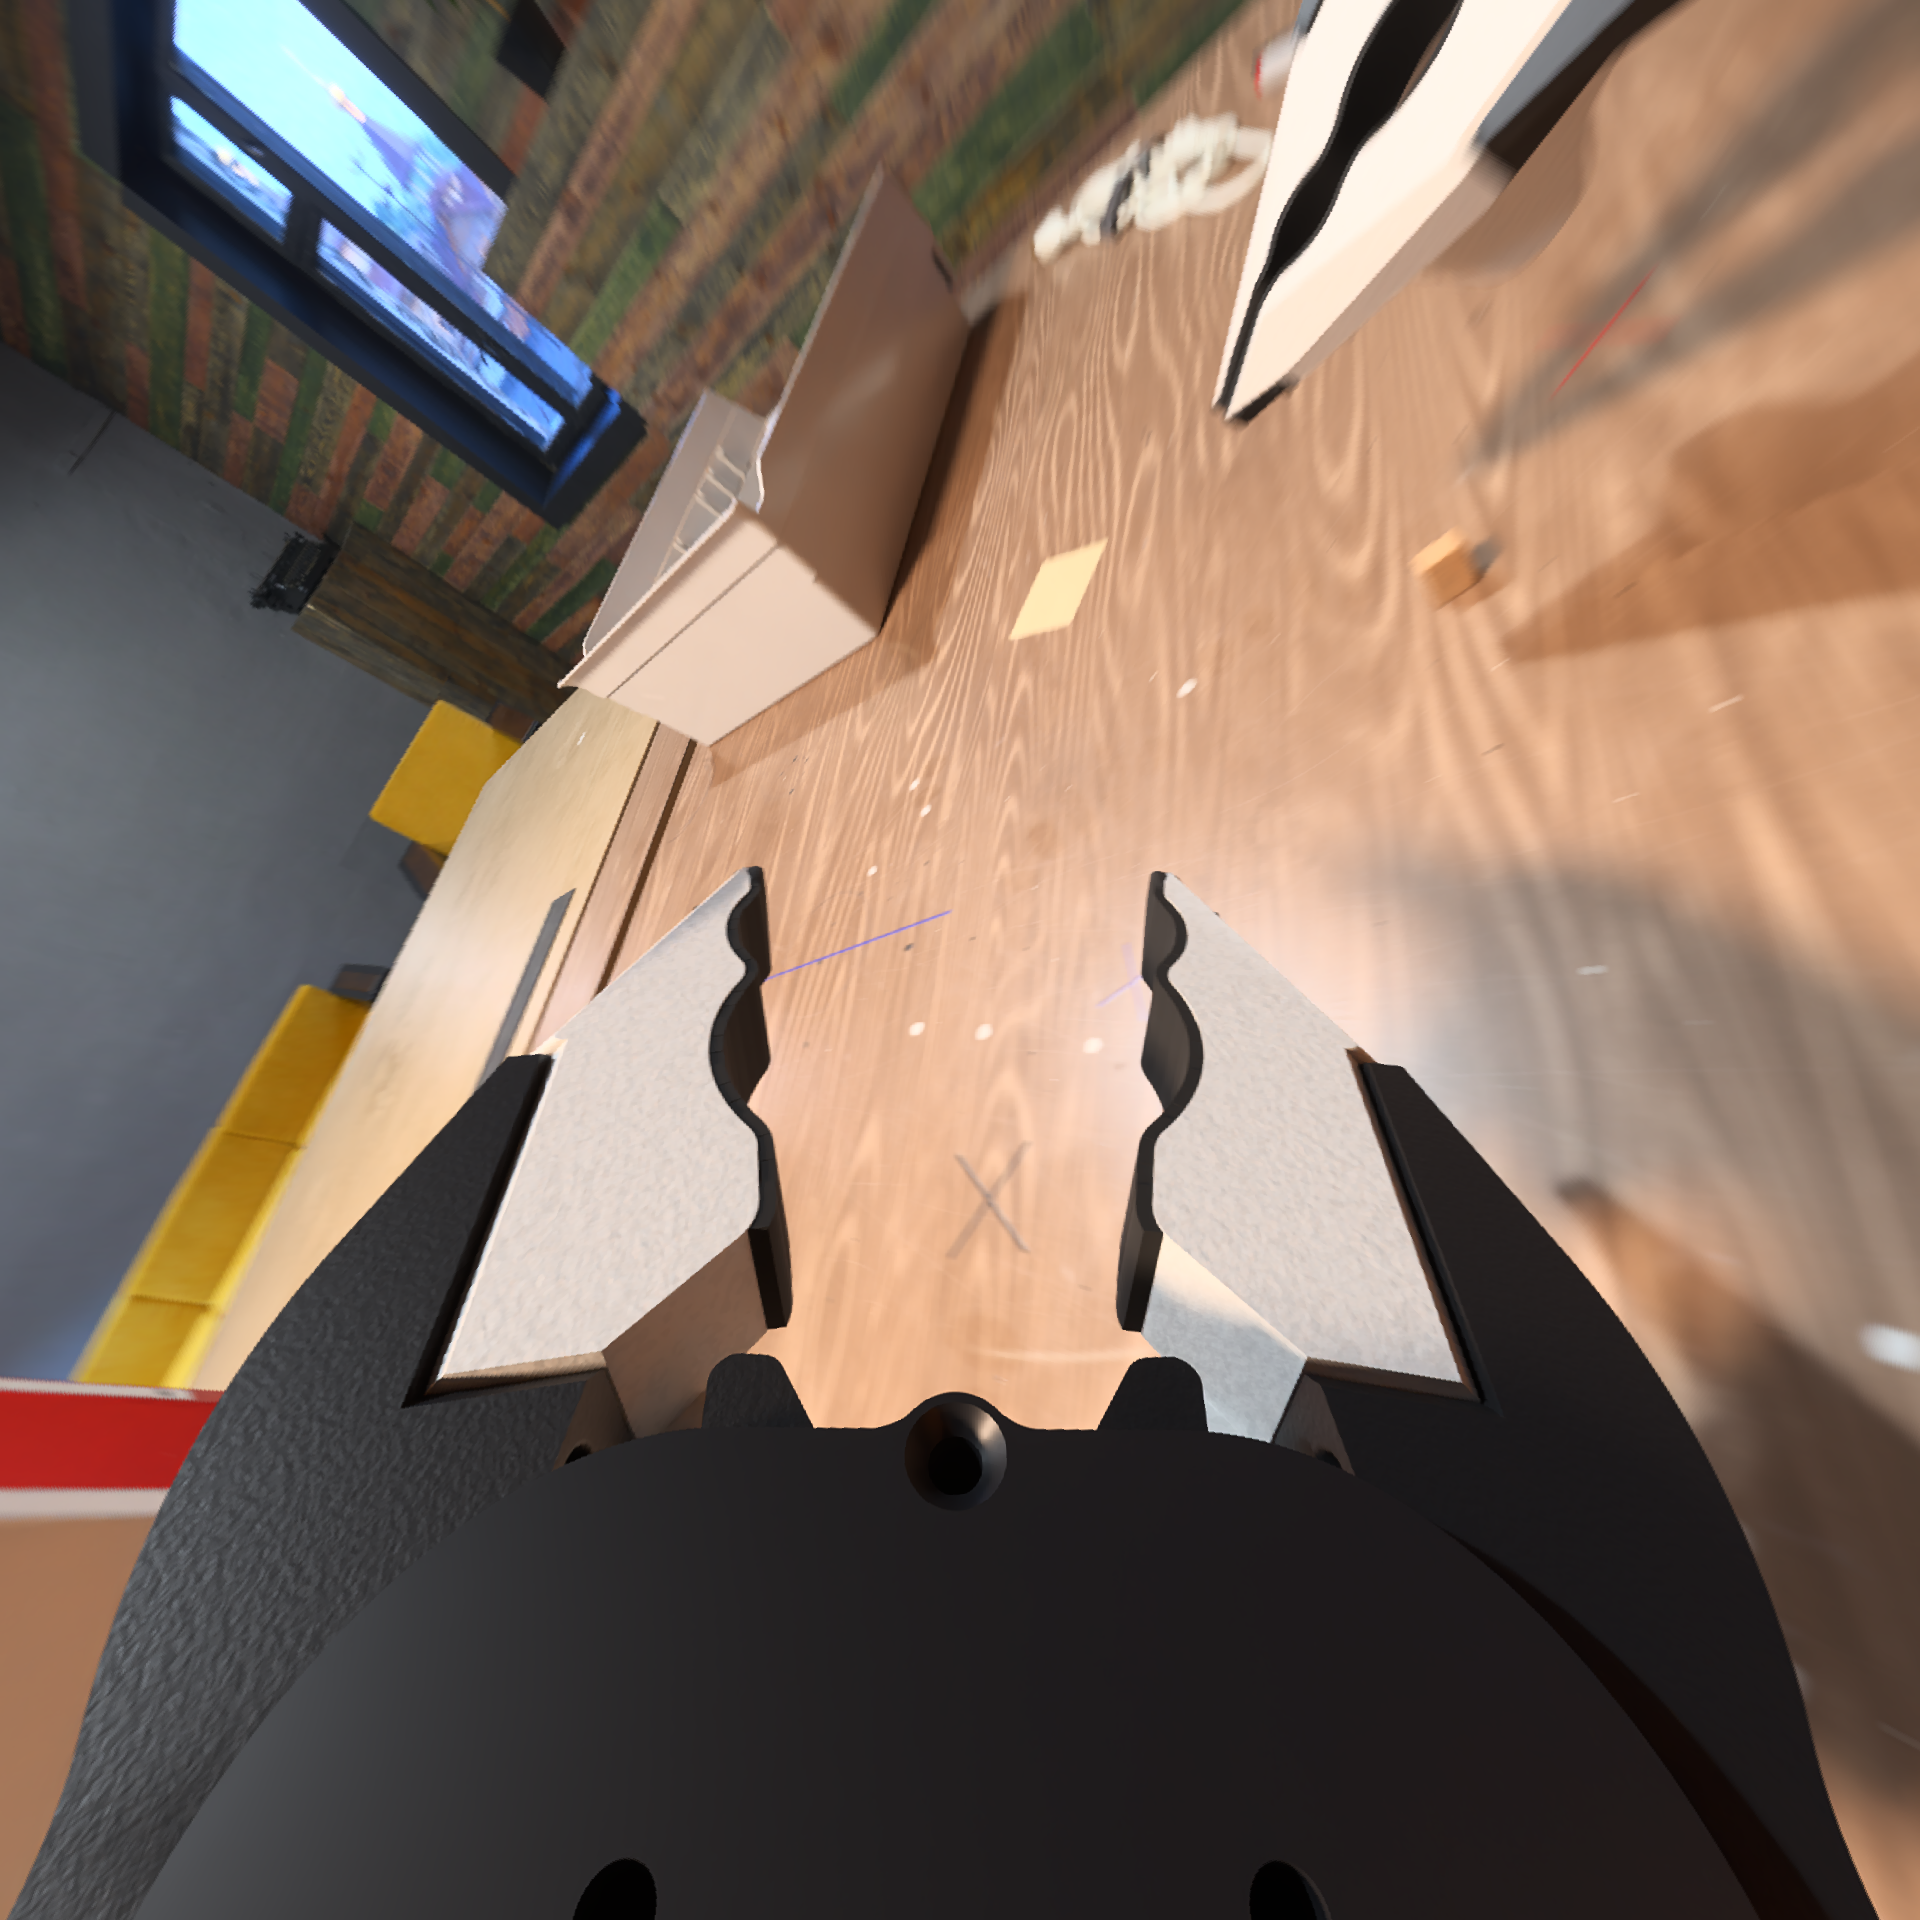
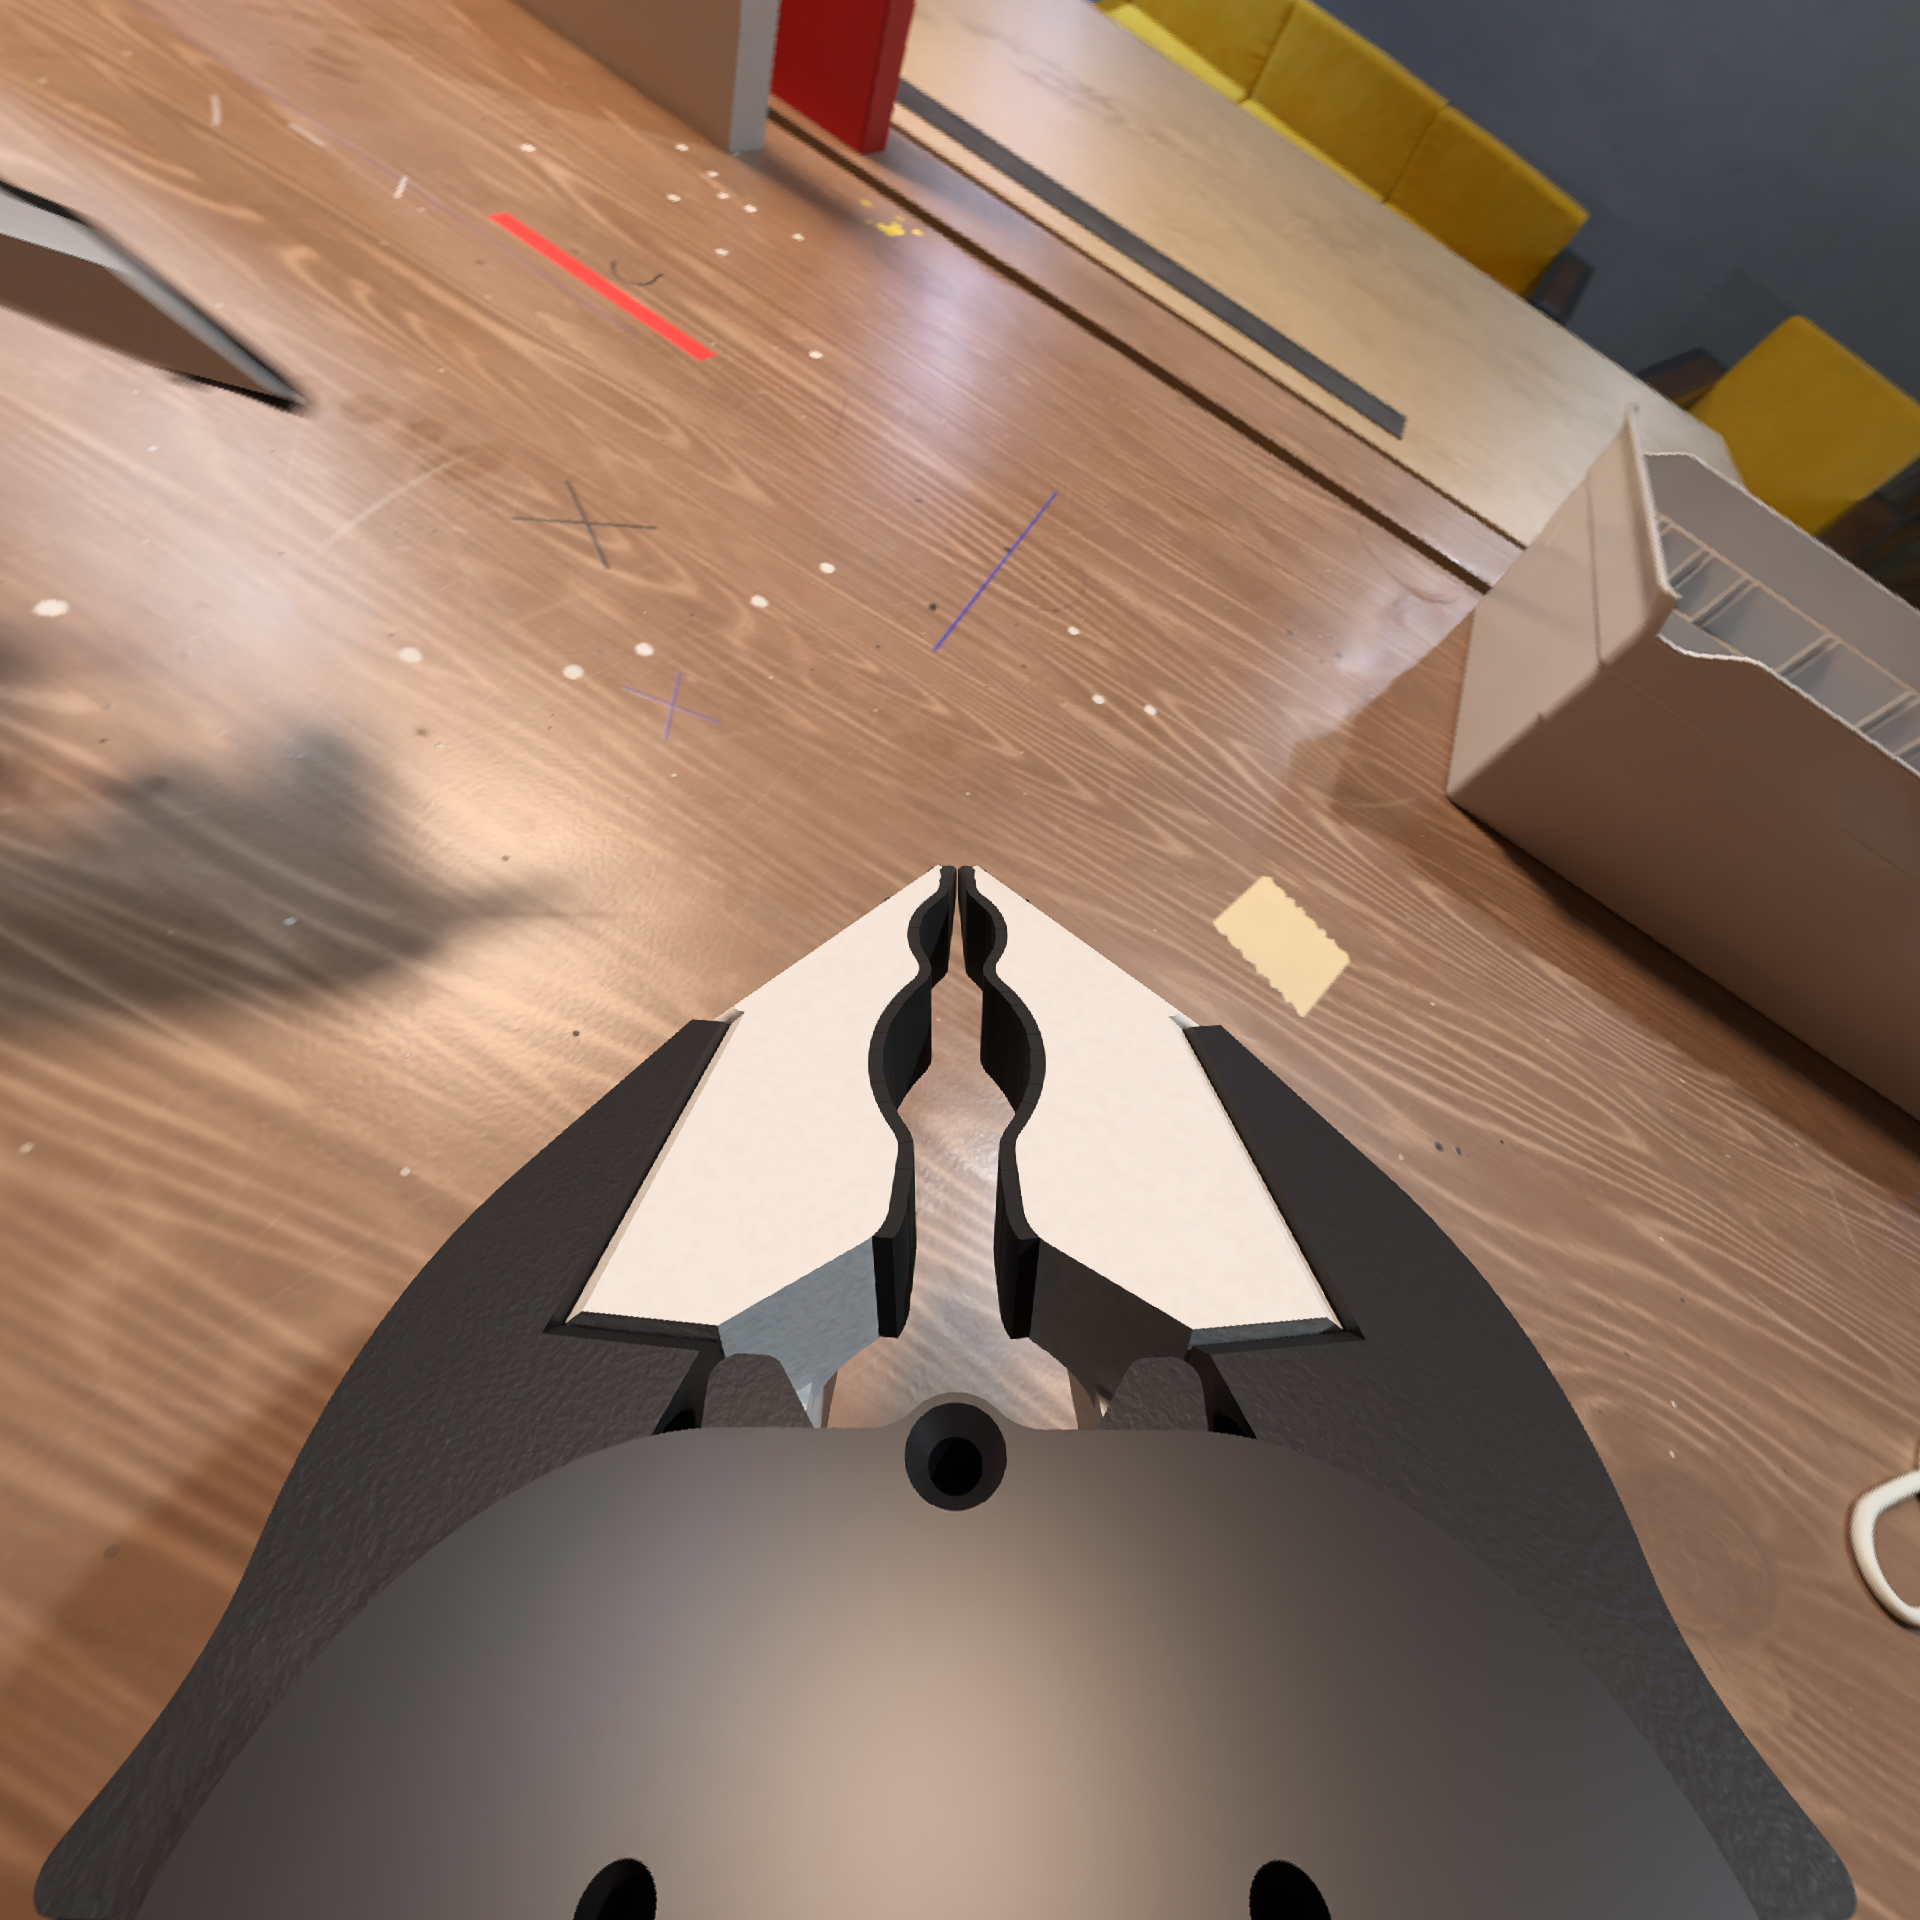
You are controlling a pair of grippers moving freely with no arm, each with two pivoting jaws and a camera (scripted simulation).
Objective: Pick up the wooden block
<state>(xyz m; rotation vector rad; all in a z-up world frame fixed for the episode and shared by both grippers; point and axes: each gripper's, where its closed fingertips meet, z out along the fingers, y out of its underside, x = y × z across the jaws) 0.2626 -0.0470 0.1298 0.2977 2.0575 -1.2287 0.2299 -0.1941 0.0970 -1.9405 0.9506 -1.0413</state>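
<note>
The left gripper (image 1: 956, 904) is hovering over the table (image 1: 1039, 1143) with its fingers spread apart and nothing between them. The right gripper (image 2: 956, 873) is hanging with its tips together, also empty. In the left wrist view a yellow note (image 1: 1058, 588) is lying at 12 o'clock, and the block (image 1: 1446, 566) is resting at 1 o'clock, well apart from the left fingers, blurred, beside the right gripper's shadow. A beige bin (image 1: 790, 540) is standing at 11 o'clock. The approach appears to be in hand: the left gripper should be swinging toward 1 o'clock, keeping the gap wide, centring the block before descending and closing squarely on two opposite faces.
</note>
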